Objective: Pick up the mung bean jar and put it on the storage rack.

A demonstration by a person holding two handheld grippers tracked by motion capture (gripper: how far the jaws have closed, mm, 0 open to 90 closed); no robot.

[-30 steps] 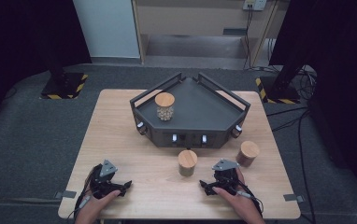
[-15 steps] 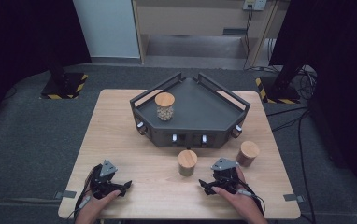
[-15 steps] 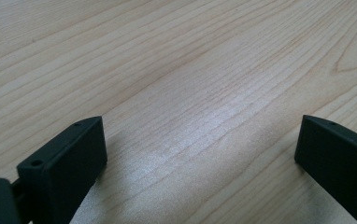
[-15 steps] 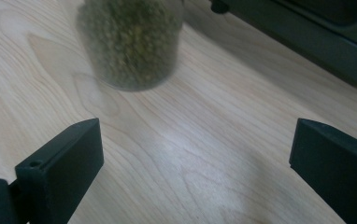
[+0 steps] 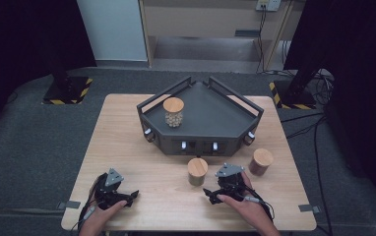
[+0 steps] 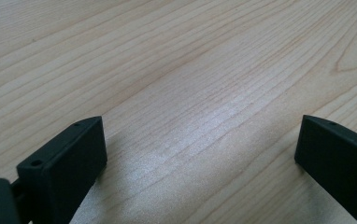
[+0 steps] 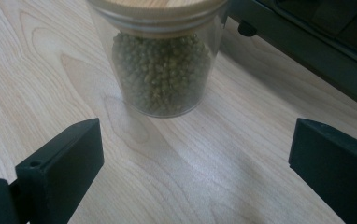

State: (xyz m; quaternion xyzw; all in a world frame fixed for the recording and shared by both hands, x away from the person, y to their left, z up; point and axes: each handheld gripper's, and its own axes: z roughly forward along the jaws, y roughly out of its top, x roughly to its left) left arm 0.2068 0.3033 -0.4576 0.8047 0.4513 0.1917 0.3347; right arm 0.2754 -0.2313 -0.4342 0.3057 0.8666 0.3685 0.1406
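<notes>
On the counter [image 5: 127,128], the left gripper [image 5: 127,196] rests with jaws wide over bare wood; just right of centre, the jar of green beans [image 5: 197,171] stands upright, close ahead of the right gripper [image 5: 209,194], whose wide, empty jaws have just been closing slightly

Bare table [image 5: 127,147] runs open across the left half of the high view, from the left gripper [image 5: 127,196] up to the dark tray [image 5: 201,129]. Ahead of the right gripper [image 5: 210,194], the green-bean jar [image 5: 197,170] stands just beside it and blocks the middle. To the right, a gap lies open between that jar and the brown jar [image 5: 261,161], ending at the tray's front wall.
</notes>
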